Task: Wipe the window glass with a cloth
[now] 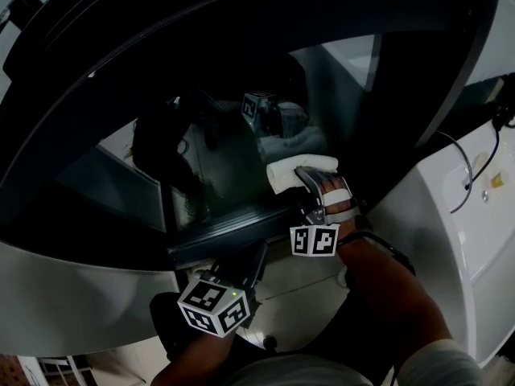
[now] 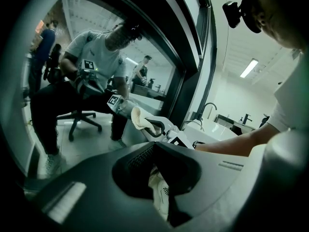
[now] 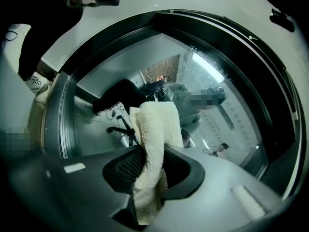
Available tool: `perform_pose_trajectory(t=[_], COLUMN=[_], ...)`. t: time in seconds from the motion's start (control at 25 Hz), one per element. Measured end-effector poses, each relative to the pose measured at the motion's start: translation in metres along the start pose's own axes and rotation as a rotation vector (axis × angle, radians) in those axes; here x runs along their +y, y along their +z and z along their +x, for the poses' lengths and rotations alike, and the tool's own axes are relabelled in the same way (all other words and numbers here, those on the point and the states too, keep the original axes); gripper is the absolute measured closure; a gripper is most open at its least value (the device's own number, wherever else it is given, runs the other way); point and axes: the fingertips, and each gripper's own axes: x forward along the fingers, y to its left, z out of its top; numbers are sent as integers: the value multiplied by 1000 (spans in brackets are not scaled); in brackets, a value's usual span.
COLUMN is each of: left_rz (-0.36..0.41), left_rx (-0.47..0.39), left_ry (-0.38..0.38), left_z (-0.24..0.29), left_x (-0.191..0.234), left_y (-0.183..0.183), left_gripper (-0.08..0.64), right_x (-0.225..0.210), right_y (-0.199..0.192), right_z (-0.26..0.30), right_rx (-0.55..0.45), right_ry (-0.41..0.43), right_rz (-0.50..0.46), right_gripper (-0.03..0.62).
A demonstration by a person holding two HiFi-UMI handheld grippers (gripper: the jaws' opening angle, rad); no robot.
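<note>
Down at the left of the head view: left gripper (image 1: 259, 252), pointed up at the dark lower frame (image 1: 229, 233) of the window and close beneath it, with its marker cube (image 1: 213, 305) nearest the camera. Jaws together in the left gripper view, tips meeting, clamped on nothing. Something pale visible through the gap behind them, too unclear to name.

Across the middle: window glass (image 1: 201, 147), dark and mirror-like, showing a seated figure, an office chair and a second marker cube as reflections. Same glass (image 3: 217, 100) in the right gripper view, ringed by the dark frame.

Further right: cloth (image 1: 299, 170), pale and nubbly, folded into a thick pad, low on the pane just above the frame and seemingly touching it, meeting its own reflection there. Clamped in the right gripper (image 1: 310, 177), jaws closed on its middle. In the right gripper view, cloth (image 3: 155, 124) standing up past the fingertips toward the glass and trailing down between the jaws. Also seen from the left gripper view, cloth (image 2: 140, 120) against the pane.

Right of that: forearm (image 1: 386, 288) behind the right gripper. At the far right, a white counter (image 1: 487, 240) with a thin black cable (image 1: 469, 171) looping over it.
</note>
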Motion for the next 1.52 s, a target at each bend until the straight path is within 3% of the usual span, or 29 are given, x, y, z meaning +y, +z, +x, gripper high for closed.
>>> perform_pose_trajectory(t=[0.68,0.88,1.08,1.44,1.52], left_rz=[19,25,42,45,46], left_rx=[-6,-16,-7,-40,-54], left_ry=[17,27,14,-5,-13], left_z=[-14,-21,-27,-40,-44], left_x=[-7,-9,-18,-31,-32], left_y=[3,4,1,13,17], left_gripper=[543,543,543,543,543], right_x=[4,3,3,2,-8], right_y=[0,-2,-5,2,13], right_z=[2,2,2,-8,-21], right_rx=[20,33,26,106,99], right_ry=[76,86,250,378,385], right_rz=[162,170,269,265,220], right_gripper=[499,499,502,503,506])
